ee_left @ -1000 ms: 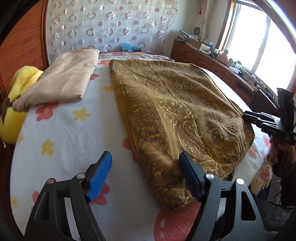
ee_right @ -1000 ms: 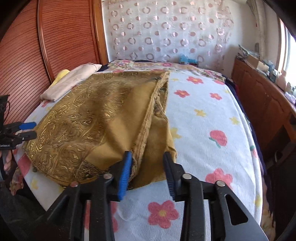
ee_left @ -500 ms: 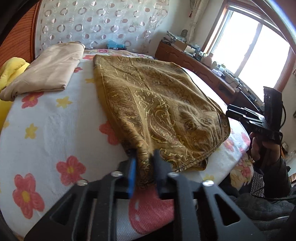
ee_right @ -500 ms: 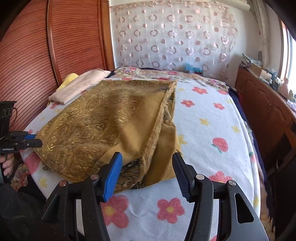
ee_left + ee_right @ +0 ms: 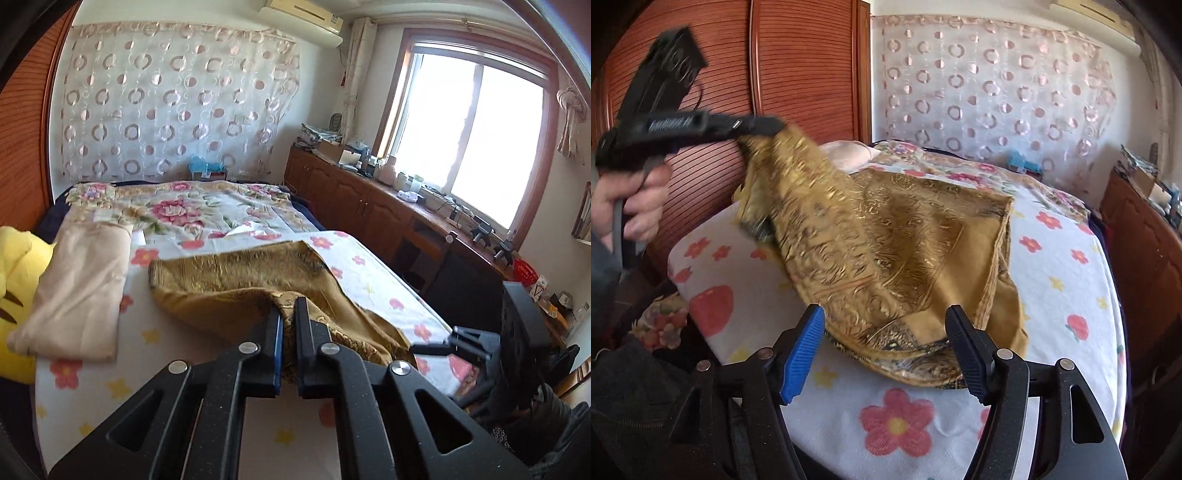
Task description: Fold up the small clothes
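Note:
A gold paisley cloth [image 5: 905, 251] lies on the flowered bed [image 5: 1067, 280]. My left gripper [image 5: 289, 314] is shut on the cloth's near left corner [image 5: 284, 295] and holds it lifted above the bed, so the cloth [image 5: 236, 291] hangs in a peak. The left gripper also shows in the right wrist view [image 5: 775, 127], raised at the upper left with the cloth dangling from it. My right gripper [image 5: 886, 332] is open, its blue pads [image 5: 801, 343] on either side of the cloth's near edge, just above it. It shows low at the right of the left wrist view [image 5: 432, 347].
A folded beige cloth [image 5: 81, 288] lies at the bed's left, next to a yellow plush toy [image 5: 14, 273]. A wooden slatted headboard [image 5: 798, 70] stands on the left. A wooden cabinet [image 5: 369, 206] runs under the window along the right.
My left gripper has lifted the cloth's corner high off the bed and carried it up. My right gripper has opened wider and stays at the near edge.

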`<action>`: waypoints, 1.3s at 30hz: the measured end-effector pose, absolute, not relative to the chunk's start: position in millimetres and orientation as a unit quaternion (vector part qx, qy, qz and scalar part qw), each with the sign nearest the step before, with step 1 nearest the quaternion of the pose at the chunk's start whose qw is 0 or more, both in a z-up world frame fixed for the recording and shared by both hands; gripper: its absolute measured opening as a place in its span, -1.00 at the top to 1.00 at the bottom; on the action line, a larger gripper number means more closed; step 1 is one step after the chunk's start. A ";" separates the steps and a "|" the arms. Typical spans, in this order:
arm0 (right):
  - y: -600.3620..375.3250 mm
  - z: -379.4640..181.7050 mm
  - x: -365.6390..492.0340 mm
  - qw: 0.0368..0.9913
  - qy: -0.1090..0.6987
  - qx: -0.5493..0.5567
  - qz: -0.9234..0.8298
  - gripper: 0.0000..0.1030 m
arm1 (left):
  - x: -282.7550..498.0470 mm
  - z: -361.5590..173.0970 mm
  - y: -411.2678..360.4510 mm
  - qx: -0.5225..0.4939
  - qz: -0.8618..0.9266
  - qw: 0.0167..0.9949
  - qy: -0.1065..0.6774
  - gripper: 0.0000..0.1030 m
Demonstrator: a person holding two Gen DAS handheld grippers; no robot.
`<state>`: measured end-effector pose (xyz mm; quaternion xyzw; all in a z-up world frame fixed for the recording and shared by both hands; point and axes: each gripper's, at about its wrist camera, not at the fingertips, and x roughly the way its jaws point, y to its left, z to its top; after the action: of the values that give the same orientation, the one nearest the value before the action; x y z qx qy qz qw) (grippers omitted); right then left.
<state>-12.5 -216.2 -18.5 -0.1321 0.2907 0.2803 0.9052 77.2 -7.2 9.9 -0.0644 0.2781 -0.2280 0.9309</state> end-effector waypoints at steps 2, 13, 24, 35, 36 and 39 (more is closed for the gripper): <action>-215.4 -25.2 -9.4 0.899 0.302 -0.126 0.290 -0.35 | 82.8 10.7 -7.4 -0.066 -0.224 0.932 0.276 0.89; -216.5 -43.5 45.0 0.909 0.309 -0.160 0.231 0.02 | 96.4 8.9 7.1 -0.072 -0.196 0.940 0.269 0.89; -192.6 20.0 131.4 0.910 0.264 -0.188 0.258 0.75 | 174.2 -14.5 41.0 -0.069 -0.128 0.945 0.293 0.89; -171.8 3.8 248.4 0.895 0.312 -0.159 0.276 0.75 | 222.5 -40.4 52.0 -0.059 -0.101 0.938 0.327 0.85; -169.9 2.2 256.3 0.893 0.316 -0.157 0.281 0.75 | 223.2 -40.6 51.7 -0.057 -0.101 0.938 0.328 0.83; -169.4 3.6 277.1 0.888 0.325 -0.154 0.289 0.75 | 222.0 -35.9 49.3 -0.044 -0.104 0.940 0.321 0.66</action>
<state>277.1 -169.4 3.6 -0.1537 0.3246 0.2886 0.8875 222.0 49.3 -35.9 -0.0442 0.3209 -0.1041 0.9403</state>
